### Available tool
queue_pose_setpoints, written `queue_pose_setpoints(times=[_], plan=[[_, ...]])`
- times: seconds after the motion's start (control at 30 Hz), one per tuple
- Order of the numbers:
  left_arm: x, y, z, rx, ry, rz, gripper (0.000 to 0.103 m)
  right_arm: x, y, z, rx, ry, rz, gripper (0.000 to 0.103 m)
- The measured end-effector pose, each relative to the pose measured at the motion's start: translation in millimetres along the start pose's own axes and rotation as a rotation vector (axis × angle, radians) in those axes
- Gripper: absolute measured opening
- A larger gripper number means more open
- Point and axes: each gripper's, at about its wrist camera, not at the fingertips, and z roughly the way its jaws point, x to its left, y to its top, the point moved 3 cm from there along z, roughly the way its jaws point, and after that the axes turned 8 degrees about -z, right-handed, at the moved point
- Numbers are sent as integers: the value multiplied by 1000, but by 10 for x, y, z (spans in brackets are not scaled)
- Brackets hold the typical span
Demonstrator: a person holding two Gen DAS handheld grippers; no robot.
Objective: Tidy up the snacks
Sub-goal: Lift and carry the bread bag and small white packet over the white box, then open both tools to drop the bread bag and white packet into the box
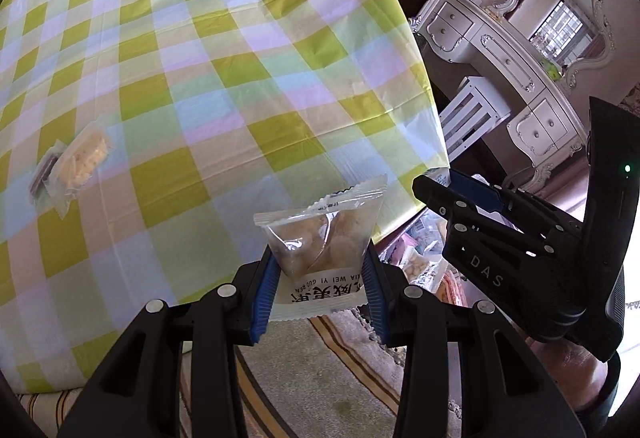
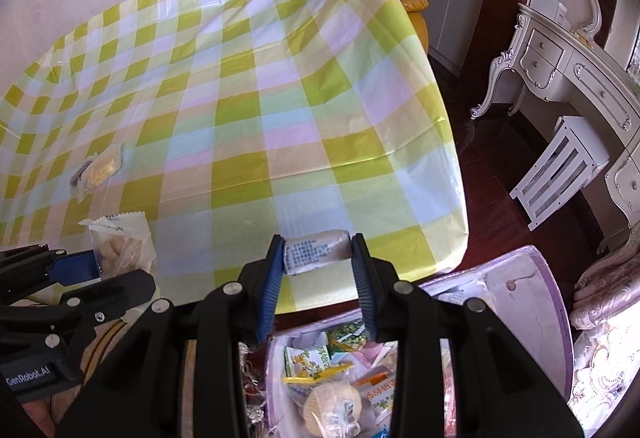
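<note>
Left hand-held gripper (image 1: 320, 270) clamps a clear snack packet (image 1: 320, 234); its lower printed edge is partly hidden by the pads. Right hand-held gripper (image 2: 318, 258) is closed on a small wrapped roll (image 2: 316, 252), label print too small to read. Both hang over the near edge of the bench (image 1: 224, 50) with its checked cloth. Two wrapped snacks (image 1: 74, 168) lie well left on the cloth. Only the right wrist view shows the pink snack box (image 2: 548, 278) below, its contents cut off by the fingers.

hand-held grippers: 2, left (image 1: 320, 270) and right (image 2: 318, 258)
held snack packets: 2, clear pouch (image 1: 320, 238), small roll (image 2: 316, 252)
packets on tabletop: 2, overlapping (image 1: 74, 168)
tabletop: 1 (image 1: 240, 58)
snack box: 1, packets uncountable (image 2: 552, 302)
</note>
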Motion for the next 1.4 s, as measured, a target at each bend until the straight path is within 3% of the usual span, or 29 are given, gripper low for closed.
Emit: queue_pose_setpoints(times=[0.33,0.7,1.03,1.1,1.2,1.4], plan=[[-627,-184,309,97,-32,148,39,-669,-407,-6,46,-83,104,34],[-980,-310,524,166,-46,241,39,-1046,-704,52,96,-135,178,35],[-991,-332,566,184,-39,240,49,-1057,-710,64,99,-153,184,61],[-973,-322,558,181,-39,231,50,-1049,-704,60,99,-154,183,62],[-956,-309,538,169,-35,221,58,-1040,-694,57,99,-159,183,68],[-895,-269,495,153,-34,203,59,-979,-662,52,97,-154,174,70]])
